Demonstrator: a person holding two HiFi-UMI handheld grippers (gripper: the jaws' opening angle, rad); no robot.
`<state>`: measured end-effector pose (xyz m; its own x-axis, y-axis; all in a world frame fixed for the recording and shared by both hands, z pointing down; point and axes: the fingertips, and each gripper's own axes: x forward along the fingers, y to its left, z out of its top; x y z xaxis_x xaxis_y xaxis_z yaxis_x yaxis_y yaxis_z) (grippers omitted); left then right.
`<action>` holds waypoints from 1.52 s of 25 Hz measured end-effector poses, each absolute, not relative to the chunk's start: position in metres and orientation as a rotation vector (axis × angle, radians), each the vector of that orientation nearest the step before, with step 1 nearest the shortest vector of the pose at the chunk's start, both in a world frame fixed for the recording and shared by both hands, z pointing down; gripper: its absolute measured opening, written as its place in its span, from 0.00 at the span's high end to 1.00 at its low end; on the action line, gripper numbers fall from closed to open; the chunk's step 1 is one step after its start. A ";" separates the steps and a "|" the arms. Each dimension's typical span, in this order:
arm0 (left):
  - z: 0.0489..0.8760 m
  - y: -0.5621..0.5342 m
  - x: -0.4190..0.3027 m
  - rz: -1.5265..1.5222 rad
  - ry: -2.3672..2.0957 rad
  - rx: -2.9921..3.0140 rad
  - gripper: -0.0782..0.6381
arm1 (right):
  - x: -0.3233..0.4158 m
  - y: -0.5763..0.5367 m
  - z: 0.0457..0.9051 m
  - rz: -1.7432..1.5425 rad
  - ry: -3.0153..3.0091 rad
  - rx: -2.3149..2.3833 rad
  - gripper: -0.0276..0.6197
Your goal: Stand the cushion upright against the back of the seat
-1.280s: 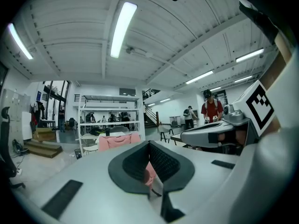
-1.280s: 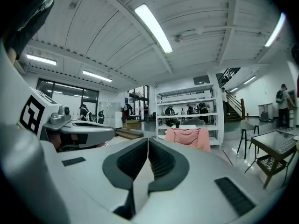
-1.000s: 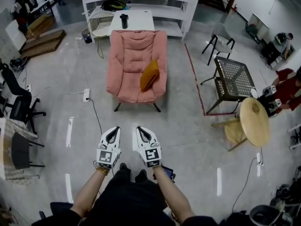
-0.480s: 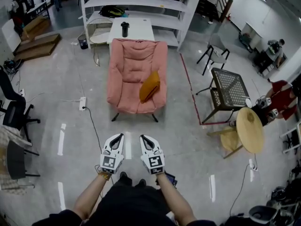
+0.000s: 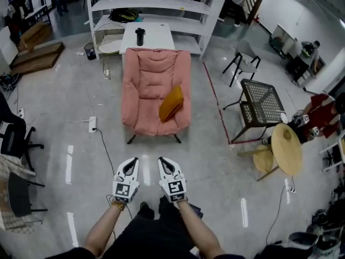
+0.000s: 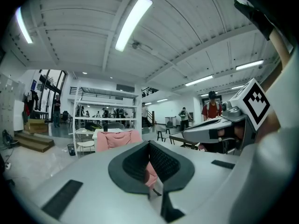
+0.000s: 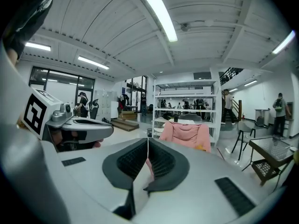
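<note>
**A:** Where is the cushion sitting?

**B:** The orange cushion (image 5: 171, 103) is lying tilted on the seat of the pink armchair (image 5: 152, 74), toward four o'clock from the chair's middle. It is leaning by the armrest there, not standing upright against the back. I cannot tell whether its top corner is touching the backrest.

**A:** And the grippers?

**B:** The person is holding both at six o'clock of the chair, well apart from it and side by side over the grey floor (image 5: 215, 166). The left gripper (image 5: 131, 161) is pointing toward twelve o'clock, at the chair. Its jaws are pressing together with nothing between them. The right gripper (image 5: 164, 161) is pointing the same way, jaws closed and carrying nothing.

**A:** Is any writing showing?

**B:** Only a black-and-white square marker (image 5: 124, 190) is showing on each gripper's cube, and these are patterns, not letters. Any print elsewhere is too small to read.

**A:** What is standing around the chair?

**B:** A white table (image 5: 159, 36) is standing just behind it at twelve o'clock, carrying a black bottle (image 5: 140, 36), with white shelving (image 5: 161, 4) beyond. A black mesh table (image 5: 262, 99) is standing at three o'clock, and a round wooden table (image 5: 288, 149) near four o'clock. A red line (image 5: 215, 99) is running along the floor between the chair and the mesh table. A power strip (image 5: 91, 124) is lying near eight o'clock.
</note>
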<state>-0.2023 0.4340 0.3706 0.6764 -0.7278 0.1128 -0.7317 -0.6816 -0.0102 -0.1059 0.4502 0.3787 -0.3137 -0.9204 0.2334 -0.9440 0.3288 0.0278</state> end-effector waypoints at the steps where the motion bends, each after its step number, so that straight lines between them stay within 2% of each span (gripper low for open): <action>1: 0.372 0.425 -0.199 0.172 -1.245 2.840 0.87 | -0.103 0.441 0.380 0.165 -2.390 1.702 0.93; 23: 0.390 0.261 -0.056 0.328 -1.345 2.794 0.87 | 0.031 0.270 0.417 0.283 -2.513 1.590 0.93; 38: 0.423 0.157 -0.064 0.290 -1.186 2.795 0.87 | 0.033 0.177 0.437 0.311 -2.366 1.612 0.93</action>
<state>-0.0638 0.1571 0.4226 0.6802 -0.7024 0.2095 -0.7197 -0.6942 0.0096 0.0329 0.1772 0.4366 -0.3501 -0.8761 0.3315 -0.9320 0.3614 -0.0293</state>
